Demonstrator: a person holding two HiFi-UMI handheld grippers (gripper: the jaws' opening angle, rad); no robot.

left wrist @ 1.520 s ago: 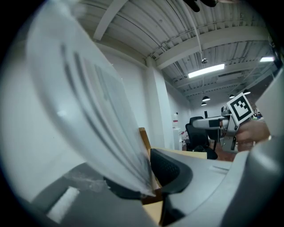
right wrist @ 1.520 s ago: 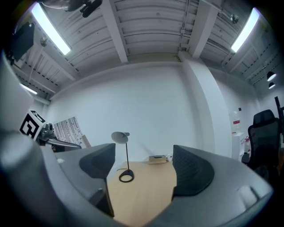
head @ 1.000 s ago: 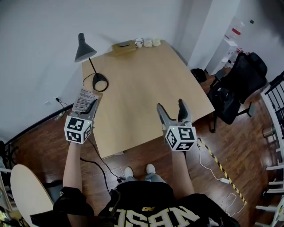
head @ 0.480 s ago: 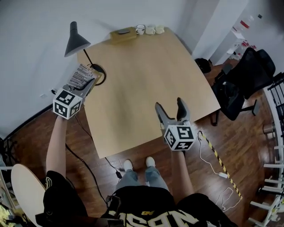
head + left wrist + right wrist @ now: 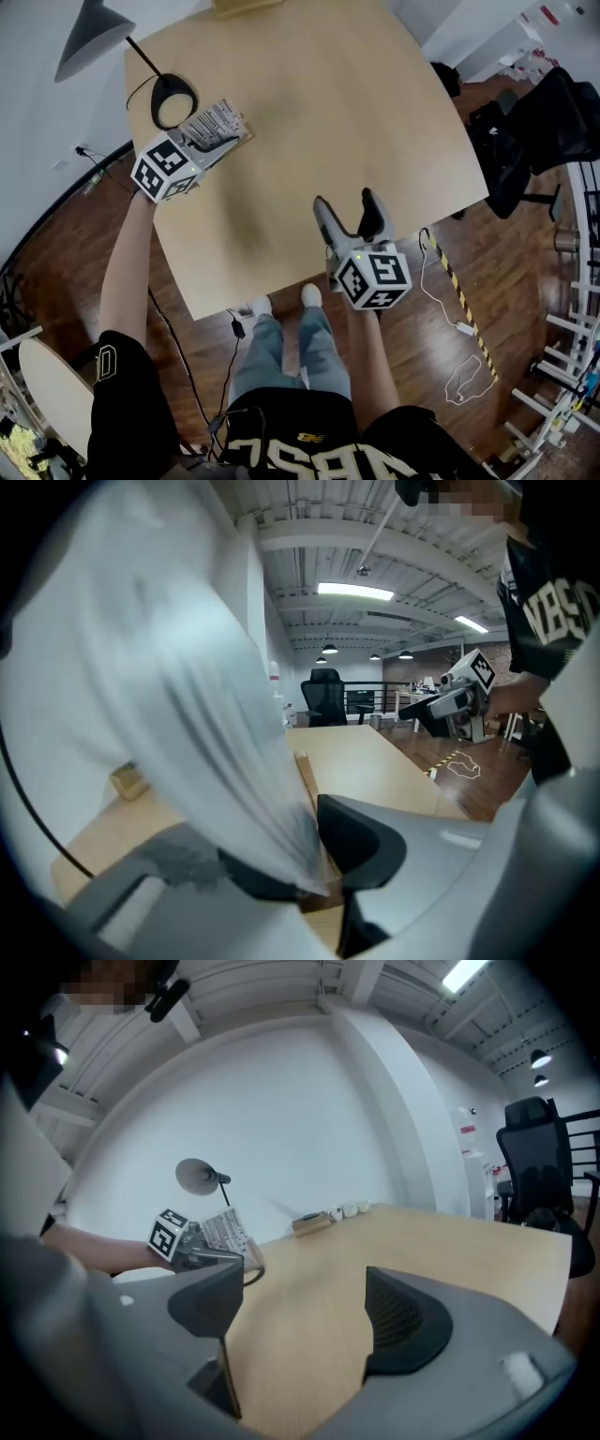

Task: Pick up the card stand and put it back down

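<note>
The table (image 5: 328,122) fills the upper middle of the head view. Most of its top is left bare, and its near edge is seen crossing the lower middle. The lamp (image 5: 173,98) is set at the table's upper left corner. Just beside it, over the left edge, the card stand (image 5: 214,120) is clamped in the closed left gripper (image 5: 225,142). The right gripper (image 5: 349,217) is held at the near edge, its jaws parted and empty.
</note>
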